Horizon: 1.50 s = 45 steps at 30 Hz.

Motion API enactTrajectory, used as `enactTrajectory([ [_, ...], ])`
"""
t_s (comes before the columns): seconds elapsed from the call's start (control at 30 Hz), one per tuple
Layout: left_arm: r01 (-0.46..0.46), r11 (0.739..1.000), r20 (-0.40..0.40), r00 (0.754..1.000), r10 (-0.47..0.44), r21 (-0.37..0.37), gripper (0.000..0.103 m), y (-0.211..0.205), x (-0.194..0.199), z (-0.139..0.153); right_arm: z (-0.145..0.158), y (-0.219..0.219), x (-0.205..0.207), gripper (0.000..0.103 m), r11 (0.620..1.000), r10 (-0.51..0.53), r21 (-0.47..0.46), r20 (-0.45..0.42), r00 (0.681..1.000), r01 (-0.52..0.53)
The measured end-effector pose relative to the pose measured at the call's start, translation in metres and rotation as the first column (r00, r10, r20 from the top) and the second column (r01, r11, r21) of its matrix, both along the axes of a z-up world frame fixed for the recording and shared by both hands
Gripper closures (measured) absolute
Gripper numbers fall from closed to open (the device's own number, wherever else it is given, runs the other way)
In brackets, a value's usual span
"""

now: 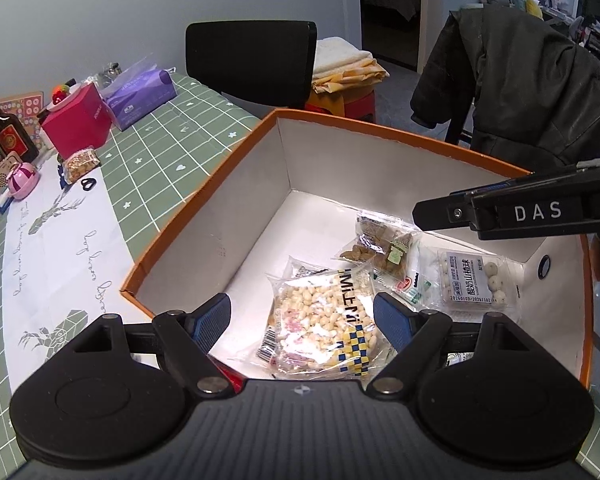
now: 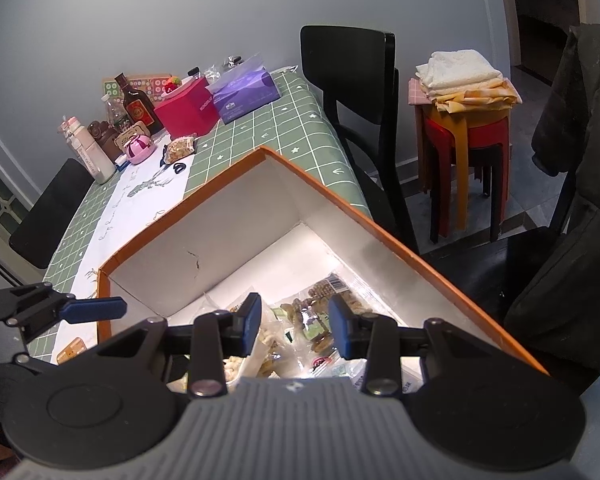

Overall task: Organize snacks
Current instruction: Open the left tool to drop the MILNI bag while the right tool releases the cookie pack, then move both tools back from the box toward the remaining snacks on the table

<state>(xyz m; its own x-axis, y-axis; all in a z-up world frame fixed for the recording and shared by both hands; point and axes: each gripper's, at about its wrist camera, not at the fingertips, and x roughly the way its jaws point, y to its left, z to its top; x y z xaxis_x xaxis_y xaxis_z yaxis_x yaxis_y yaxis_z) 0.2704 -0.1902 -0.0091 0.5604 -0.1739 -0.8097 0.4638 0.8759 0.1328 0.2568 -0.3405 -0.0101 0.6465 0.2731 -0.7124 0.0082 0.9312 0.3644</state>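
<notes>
Two handheld grippers hover over an orange-rimmed cardboard box (image 1: pixel 204 200) with white inner walls, which sits on a worktop (image 1: pixel 148 148) covered by a green grid-patterned cloth. The left gripper (image 1: pixel 302 316) has its blue-padded jaws spread wide, holding nothing, directly above a clear packet of puffed rice snack (image 1: pixel 320 320) that lies flat on the box floor. Beside that packet in the box lie a packet of brown biscuits (image 1: pixel 384 248) and a clear pack of white coated balls (image 1: pixel 476 280). The right gripper (image 2: pixel 294 320) is poised over the same heap with its jaws partly apart and nothing between them. One more snack, a bag of nuts (image 1: pixel 82 164), lies outside the box, well apart near a red carton (image 1: pixel 80 124) and a purple tissue pack (image 1: pixel 140 98) at the far end of the worktop. The step in hand looks like the end of a drop into the box. The likely next move is to lift a gripper clear of the box rim, reach across to the bag of nuts, and close on it without crushing it.
</notes>
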Motion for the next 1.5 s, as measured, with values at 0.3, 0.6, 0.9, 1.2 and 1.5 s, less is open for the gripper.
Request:
enactTrajectory([
  [0.3, -0.010, 1.000, 0.085, 0.996, 0.012, -0.017, 0.008, 0.034, -0.014, 0.029, 0.009, 0.012, -0.007, 0.066, 0.998, 0.035, -0.054, 0.040, 0.999, -0.033],
  [0.6, -0.107, 0.992, 0.111, 0.987, 0.114, -0.068, 0.008, 0.101, -0.033, 0.045, 0.025, 0.040, -0.014, 0.066, 0.992, 0.095, -0.098, 0.106, 0.990, -0.084],
  [0.9, -0.262, 0.958, 0.148, 0.949, 0.278, -0.120, 0.008, 0.167, -0.065, 0.044, 0.040, 0.086, -0.026, 0.066, 0.971, 0.201, -0.162, 0.160, 0.966, -0.175],
  [1.2, -0.324, 0.924, 0.099, 0.932, 0.348, -0.201, 0.008, 0.197, -0.088, 0.021, 0.049, 0.128, -0.045, 0.066, 0.939, 0.330, -0.174, 0.200, 0.923, -0.298],
  [1.5, -0.429, 0.872, 0.006, 0.897, 0.443, -0.236, 0.008, 0.199, -0.076, -0.014, 0.042, 0.169, -0.056, 0.065, 0.892, 0.438, -0.209, 0.171, 0.883, -0.401],
])
